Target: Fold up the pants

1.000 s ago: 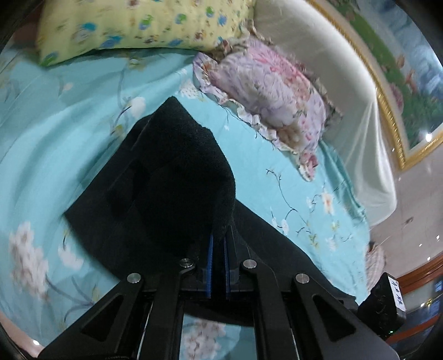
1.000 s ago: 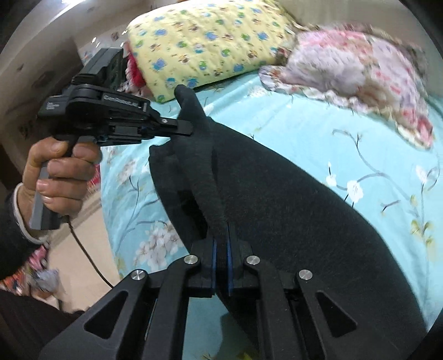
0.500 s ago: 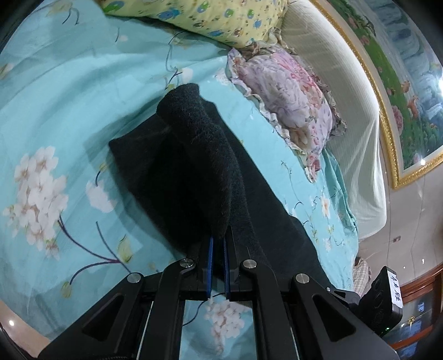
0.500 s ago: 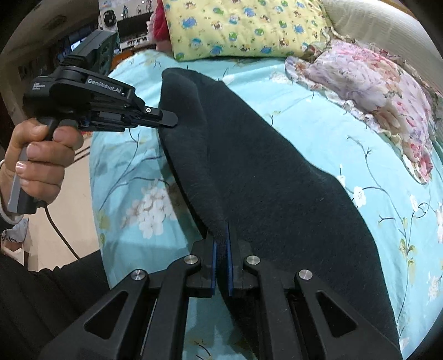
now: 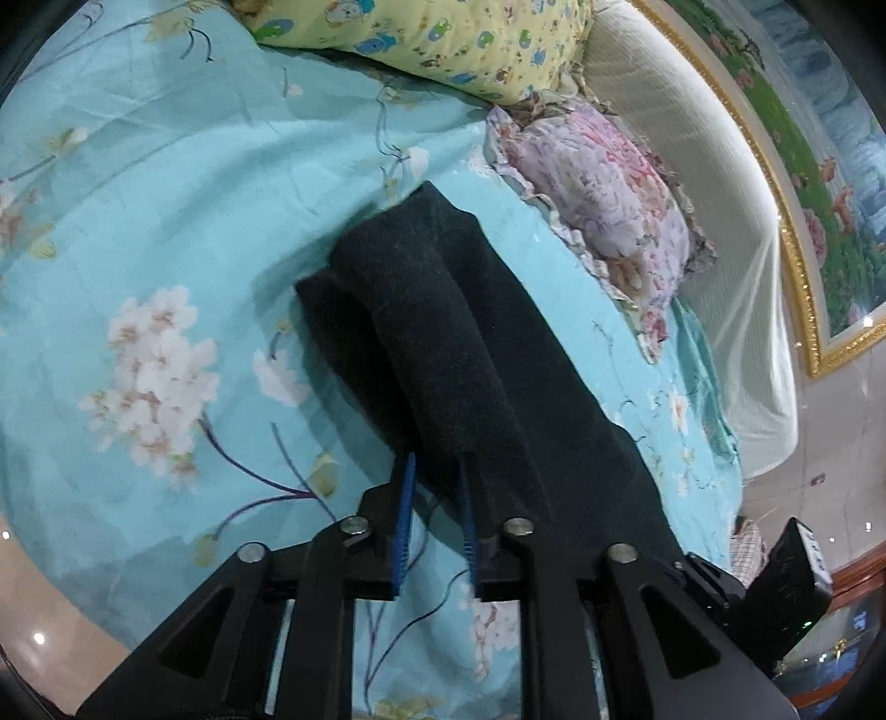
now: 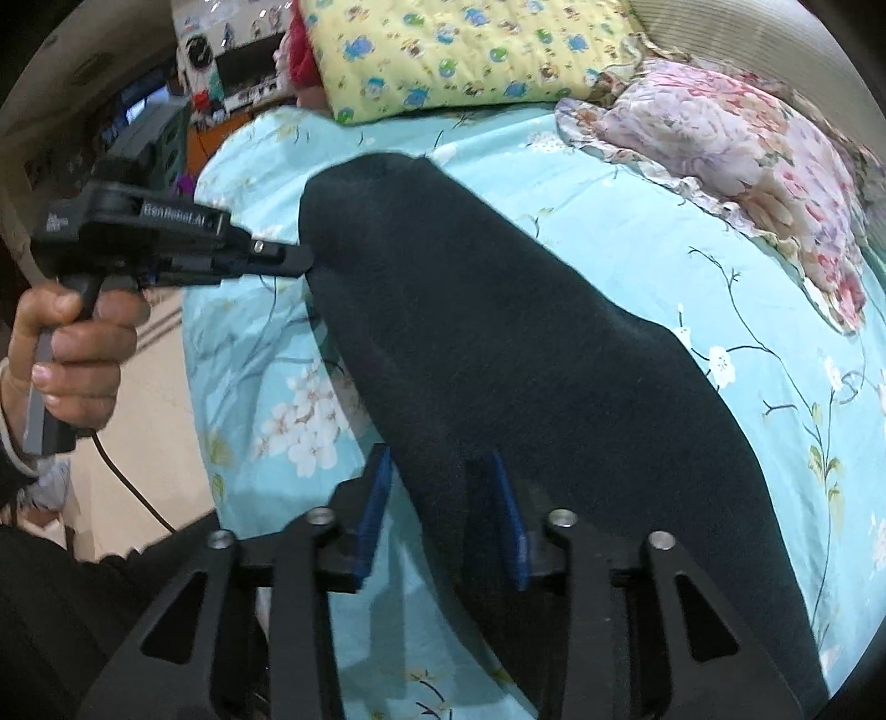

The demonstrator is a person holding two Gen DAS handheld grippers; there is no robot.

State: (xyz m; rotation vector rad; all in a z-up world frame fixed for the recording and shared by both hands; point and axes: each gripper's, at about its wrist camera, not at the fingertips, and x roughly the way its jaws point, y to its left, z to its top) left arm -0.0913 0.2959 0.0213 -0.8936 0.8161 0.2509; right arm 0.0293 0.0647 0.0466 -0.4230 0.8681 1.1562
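Black pants (image 5: 476, 354) lie folded on bed w/ teal sheet (image 5: 166, 194). Left gripper (image 5: 434, 498) & right gripper (image 6: 440, 493): jaws apart, fabric between, not clamped.

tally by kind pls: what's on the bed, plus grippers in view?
Pants: 1, the black pants
Pillows: 2, the yellow pillow and the pink floral pillow
Grippers: 2, the left gripper and the right gripper, both with jaws apart around the pants' edge
Total: 5
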